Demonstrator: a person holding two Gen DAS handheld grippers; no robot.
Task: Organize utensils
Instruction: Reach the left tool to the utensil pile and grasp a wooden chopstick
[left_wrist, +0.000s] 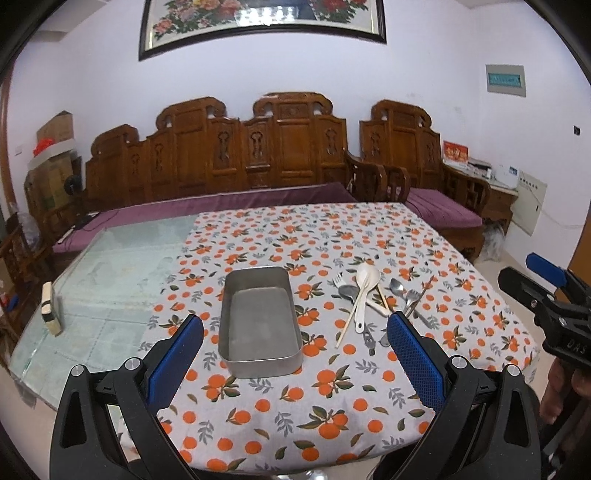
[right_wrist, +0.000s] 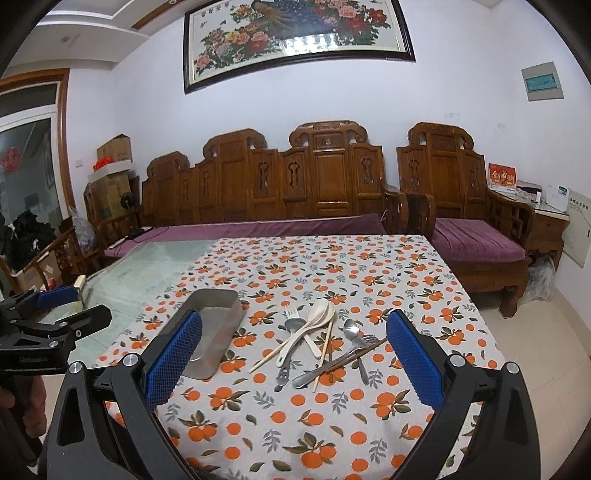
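Observation:
An empty metal tray (left_wrist: 258, 321) lies on the orange-print tablecloth (left_wrist: 295, 406). My left gripper (left_wrist: 295, 325) is open and empty, held above the table's near edge, in line with the tray. A pile of utensils (left_wrist: 373, 299) lies right of the tray: white ceramic spoons (right_wrist: 314, 321), metal spoons (right_wrist: 350, 328), forks (right_wrist: 293, 314) and chopsticks (right_wrist: 325, 347). My right gripper (right_wrist: 293, 317) is open and empty, above the near edge, facing the pile. The tray shows at its left (right_wrist: 214, 332).
A small cream block (left_wrist: 51, 308) stands on the bare glass part of the table at left. A carved wooden sofa (right_wrist: 295, 192) with purple cushions runs behind the table. Cardboard boxes (right_wrist: 110, 173) stack in the back left corner.

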